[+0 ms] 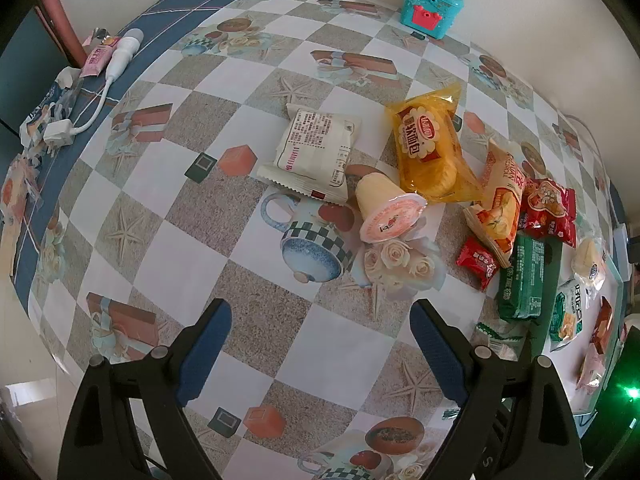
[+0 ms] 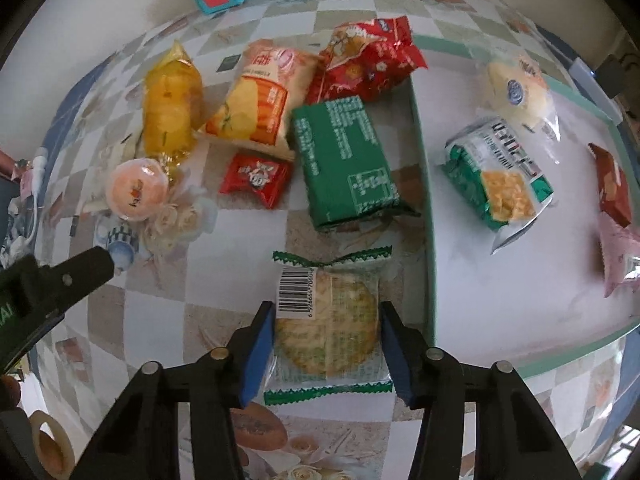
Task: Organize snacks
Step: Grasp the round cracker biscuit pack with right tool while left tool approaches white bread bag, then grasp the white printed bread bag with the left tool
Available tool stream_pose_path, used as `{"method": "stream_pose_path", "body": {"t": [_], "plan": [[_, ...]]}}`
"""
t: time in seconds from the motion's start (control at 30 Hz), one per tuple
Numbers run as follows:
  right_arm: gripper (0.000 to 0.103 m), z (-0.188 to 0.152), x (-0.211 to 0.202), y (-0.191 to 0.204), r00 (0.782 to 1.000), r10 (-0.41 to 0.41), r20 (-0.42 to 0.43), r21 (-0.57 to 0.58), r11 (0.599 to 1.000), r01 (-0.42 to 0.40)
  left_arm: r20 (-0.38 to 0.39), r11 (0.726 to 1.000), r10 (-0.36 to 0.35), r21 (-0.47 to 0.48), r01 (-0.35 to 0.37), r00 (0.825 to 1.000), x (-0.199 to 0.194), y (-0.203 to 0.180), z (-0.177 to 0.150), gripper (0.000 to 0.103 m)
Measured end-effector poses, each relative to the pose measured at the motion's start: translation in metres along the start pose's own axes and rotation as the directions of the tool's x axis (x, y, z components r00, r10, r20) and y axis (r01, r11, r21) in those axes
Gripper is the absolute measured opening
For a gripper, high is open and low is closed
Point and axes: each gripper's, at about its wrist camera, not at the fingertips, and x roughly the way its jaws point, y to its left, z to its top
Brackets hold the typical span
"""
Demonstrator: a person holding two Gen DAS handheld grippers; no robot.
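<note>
My right gripper is shut on a clear biscuit packet with green zigzag ends, just left of the white tray's green rim. The tray holds a green cracker bag, a clear bun packet and a brown packet. My left gripper is open and empty above the tablecloth. Ahead of it lie a jelly cup, a white packet, a yellow bread bag, an orange chip bag, red packets and a green pack.
A teal toy box stands at the table's far edge by the wall. A white charger and cable and small wrappers lie on the blue strip at the left. A tape roll shows at lower left in the right wrist view.
</note>
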Motion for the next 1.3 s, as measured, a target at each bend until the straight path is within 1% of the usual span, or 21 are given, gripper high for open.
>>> {"method": "stream_pose_path", "body": {"t": [0.1, 0.23, 0.37, 0.47, 0.6, 0.77, 0.9, 1.03, 1.2, 1.3], "plan": [[0.054, -0.004, 0.000, -0.005, 1.000, -0.014, 0.010, -0.012, 1.000, 0.014, 0.000, 1.000, 0.000, -0.002, 0.000, 1.000, 0.000, 0.000, 0.000, 0.091], [0.054, -0.006, 0.003, 0.006, 0.998, -0.061, 0.032, -0.053, 0.997, 0.062, -0.007, 1.000, 0.003, -0.008, -0.003, 1.000, 0.002, 0.002, 0.001, 0.091], [0.053, -0.007, 0.004, 0.013, 0.996, -0.071, 0.045, -0.071, 0.995, 0.074, -0.011, 1.000, 0.003, -0.015, -0.003, 1.000, 0.004, 0.004, 0.002, 0.091], [0.053, -0.007, 0.001, 0.014, 0.998, -0.055, 0.043, -0.058, 0.997, 0.057, -0.013, 1.000, -0.001, -0.026, 0.001, 1.000, 0.004, 0.007, 0.003, 0.091], [0.053, -0.004, -0.009, 0.009, 0.997, -0.043, 0.062, -0.050, 0.998, 0.047, -0.020, 0.999, -0.004, -0.048, 0.003, 1.000, 0.006, 0.012, 0.006, 0.091], [0.053, 0.005, -0.023, 0.006, 0.996, -0.002, 0.090, -0.028, 1.000, 0.004, -0.028, 0.997, -0.024, -0.076, 0.022, 0.999, 0.007, 0.018, 0.013, 0.091], [0.053, 0.021, -0.038, -0.002, 0.990, 0.029, 0.136, 0.013, 0.999, -0.031, -0.018, 0.990, -0.054, -0.129, 0.052, 0.998, 0.007, 0.027, 0.028, 0.091], [0.053, 0.039, -0.045, -0.009, 0.985, 0.024, 0.170, 0.045, 0.998, -0.032, -0.006, 0.980, -0.075, -0.187, 0.072, 0.997, 0.009, 0.038, 0.044, 0.091], [0.053, 0.056, -0.050, -0.018, 0.980, 0.035, 0.197, 0.083, 0.995, -0.052, 0.005, 0.976, -0.083, -0.201, 0.083, 0.996, 0.015, 0.040, 0.065, 0.091], [0.053, 0.059, -0.054, -0.025, 0.977, 0.042, 0.207, 0.106, 0.992, -0.065, 0.007, 0.974, -0.096, -0.204, 0.095, 0.995, 0.021, 0.039, 0.076, 0.091]]}}
